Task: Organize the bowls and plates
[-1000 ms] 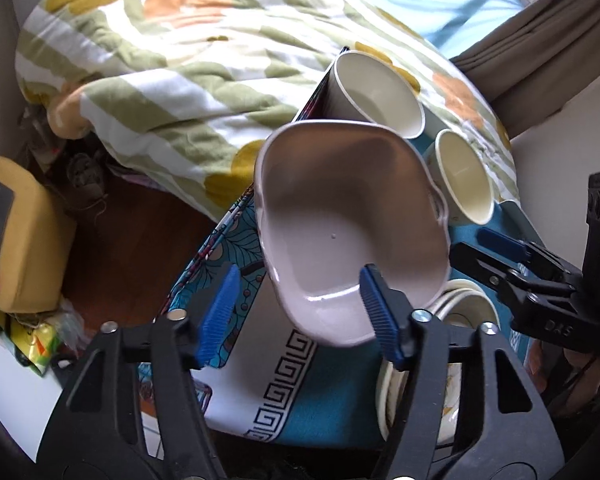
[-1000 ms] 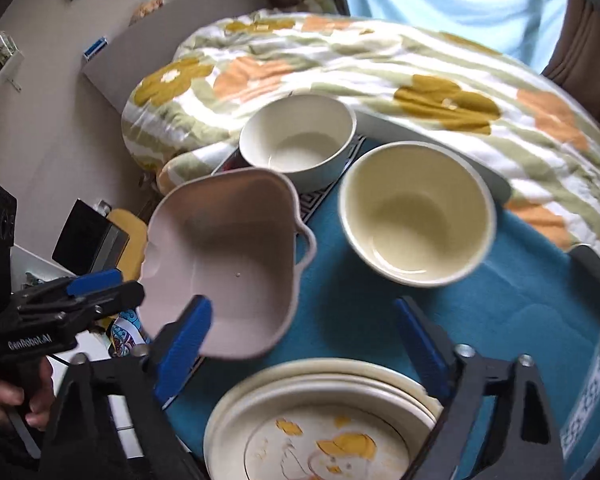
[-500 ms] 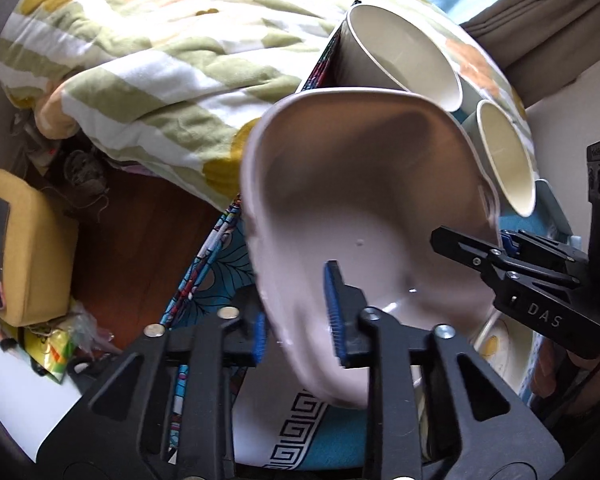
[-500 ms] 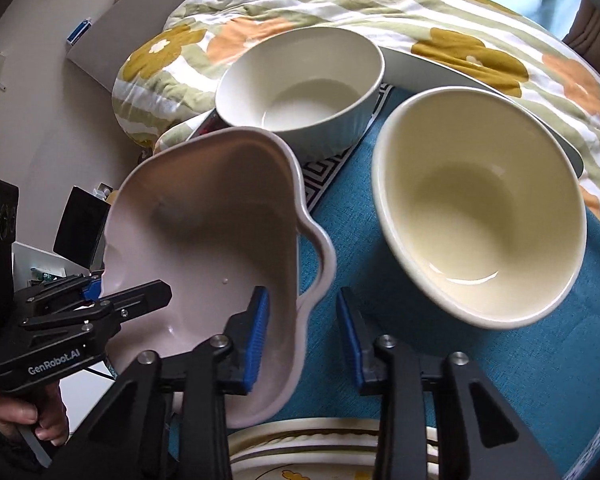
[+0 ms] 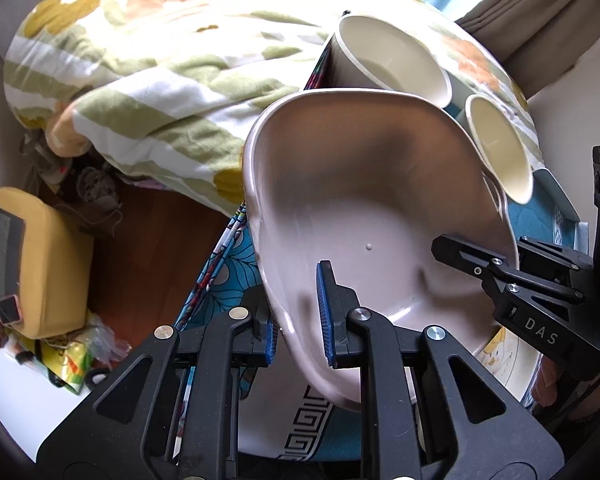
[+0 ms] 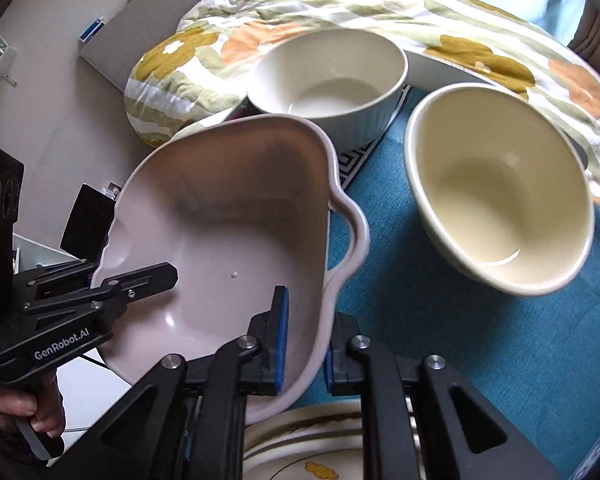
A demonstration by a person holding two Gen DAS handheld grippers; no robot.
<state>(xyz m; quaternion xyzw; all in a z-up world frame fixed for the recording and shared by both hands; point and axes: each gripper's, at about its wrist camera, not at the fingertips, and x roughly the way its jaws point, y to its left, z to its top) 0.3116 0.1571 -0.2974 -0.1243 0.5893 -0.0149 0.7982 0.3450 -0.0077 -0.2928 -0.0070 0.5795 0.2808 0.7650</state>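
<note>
A mauve two-handled dish (image 5: 364, 208) hangs tilted above the blue tablecloth (image 6: 460, 340), held from both sides. My left gripper (image 5: 298, 320) is shut on its near rim, one blue pad inside the dish and one outside. In the right wrist view the same dish (image 6: 228, 240) has my right gripper (image 6: 304, 340) shut on its wall beside the handle. Each gripper shows in the other's view: the right gripper (image 5: 460, 248) and the left gripper (image 6: 140, 280). A white ribbed bowl (image 6: 328, 76) and a cream bowl (image 6: 500, 200) stand behind the dish. Stacked plates (image 6: 312, 440) lie below it.
A floral quilt (image 5: 160, 60) is heaped along the table's far side. Off the left edge are a wooden floor (image 5: 148, 240), a yellow cushion (image 5: 48, 264) and clutter. A person's hand (image 6: 28, 412) grips the left tool's handle. Brown curtains (image 5: 540, 8) hang at the back right.
Both grippers have gone from wide open to shut on the mauve dish's rim. The dish now fills more of both views and tilts more steeply.
</note>
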